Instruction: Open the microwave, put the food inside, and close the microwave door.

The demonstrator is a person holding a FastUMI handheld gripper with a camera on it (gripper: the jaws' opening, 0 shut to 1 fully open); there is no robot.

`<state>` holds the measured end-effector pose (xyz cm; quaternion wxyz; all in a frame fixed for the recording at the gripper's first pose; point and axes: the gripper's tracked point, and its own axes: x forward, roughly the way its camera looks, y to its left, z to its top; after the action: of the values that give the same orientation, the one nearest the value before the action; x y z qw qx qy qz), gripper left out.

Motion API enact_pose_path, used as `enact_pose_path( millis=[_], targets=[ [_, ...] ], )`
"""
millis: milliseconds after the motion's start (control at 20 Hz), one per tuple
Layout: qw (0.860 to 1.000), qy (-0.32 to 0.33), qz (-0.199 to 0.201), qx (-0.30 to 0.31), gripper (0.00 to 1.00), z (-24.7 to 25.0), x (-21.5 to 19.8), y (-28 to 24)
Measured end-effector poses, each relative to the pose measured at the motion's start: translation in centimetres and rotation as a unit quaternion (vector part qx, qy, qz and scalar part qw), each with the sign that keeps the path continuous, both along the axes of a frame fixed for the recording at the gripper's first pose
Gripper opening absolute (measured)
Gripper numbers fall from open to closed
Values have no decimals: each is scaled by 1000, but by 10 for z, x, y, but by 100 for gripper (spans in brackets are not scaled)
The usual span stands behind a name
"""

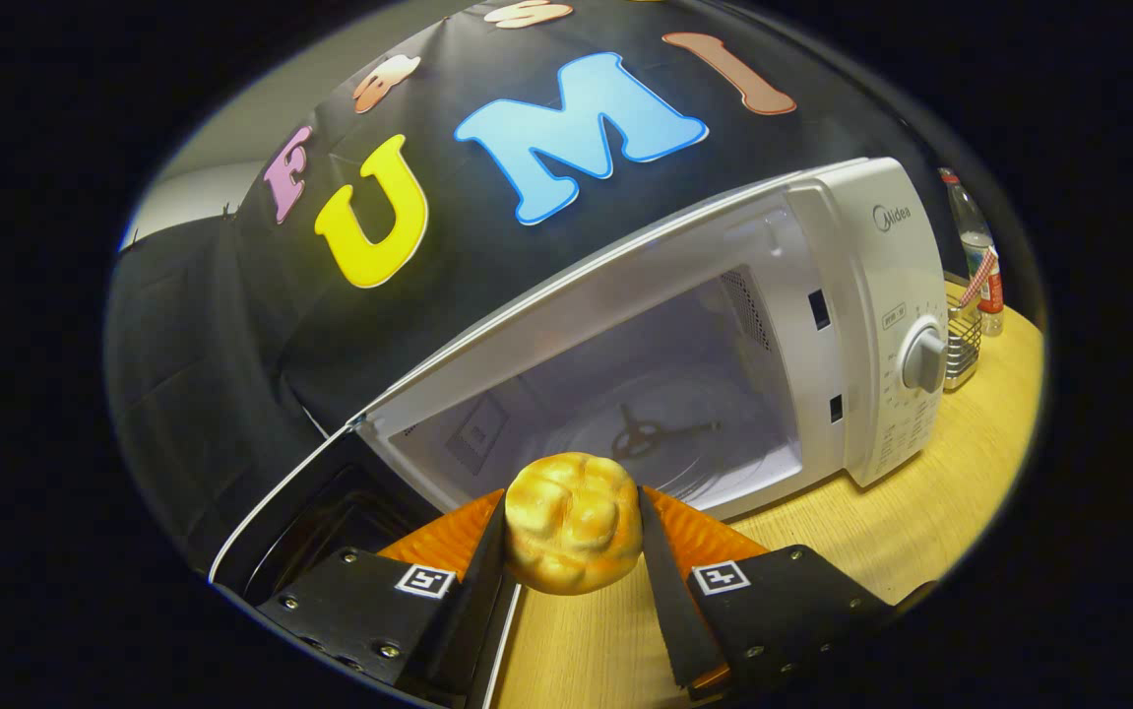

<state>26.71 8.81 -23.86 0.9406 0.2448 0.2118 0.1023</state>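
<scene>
A white microwave (861,325) stands on the wooden table (930,512) with its door (271,532) swung open to the left. Its cavity is lit, and the glass turntable (664,433) shows inside. My gripper (573,527) is shut on a golden bread roll (573,520), both fingers pressing its sides. The roll hangs just in front of the cavity's lower edge, above the table.
The microwave's control panel with a round dial (923,358) is on its right side. Beyond it stand a wire basket (962,345) and a clear bottle (977,246). The booth's black cloth wall rises behind the microwave.
</scene>
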Motion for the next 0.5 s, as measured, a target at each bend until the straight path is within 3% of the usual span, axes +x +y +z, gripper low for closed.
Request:
enact_pose_path(
  millis=[500],
  targets=[
    [998,17,-46,49,72,-42,47,-3]
  ],
)
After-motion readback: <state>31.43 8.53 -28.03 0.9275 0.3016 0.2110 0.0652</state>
